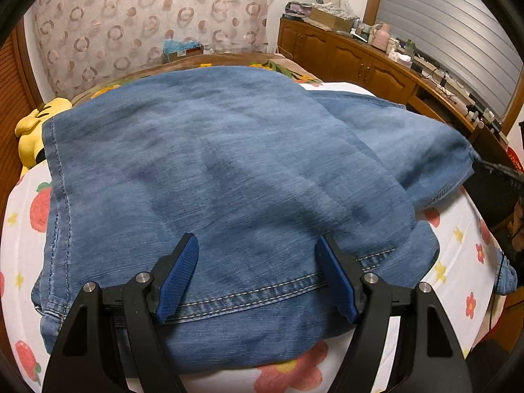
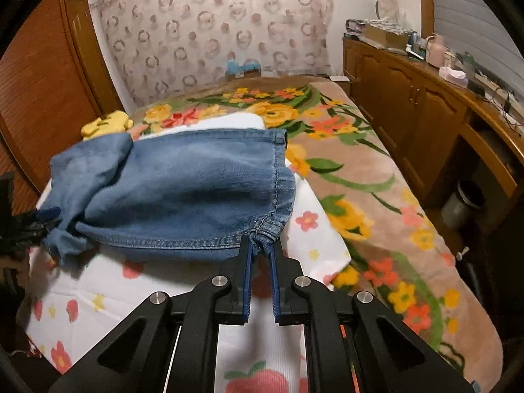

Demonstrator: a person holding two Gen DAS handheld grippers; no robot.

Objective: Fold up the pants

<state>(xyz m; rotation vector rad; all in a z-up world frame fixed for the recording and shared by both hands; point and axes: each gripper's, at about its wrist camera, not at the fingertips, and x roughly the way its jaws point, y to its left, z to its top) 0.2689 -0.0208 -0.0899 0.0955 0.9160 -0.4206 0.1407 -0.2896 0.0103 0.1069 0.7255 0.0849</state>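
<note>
Clearly, from the left wrist, the left claw (image 1: 257, 244) hangs released over the soft, floppy blue denim pants (image 1: 213, 163), whose stitched hem runs between its fingers. From the right wrist, the right claw (image 2: 260, 242) pinches their bunched hem corner, a sturdy hold; open white flowered sheet (image 2: 131, 294) lies beneath it.

We see our right gripper (image 2: 260, 245), black with blue-padded fingers (image 2: 248, 262), pinched tight on the bunched corner of the blue denim pants (image 2: 183, 183). The pants lie in a rumpled fold on a white cloth printed with red and yellow flowers (image 2: 137, 281), spread over a beige floral blanket (image 2: 376, 177). A yellow plush toy (image 2: 106, 124) sits beyond the pants, and brown wooden cabinets (image 2: 409, 104) line the right wall.
</note>
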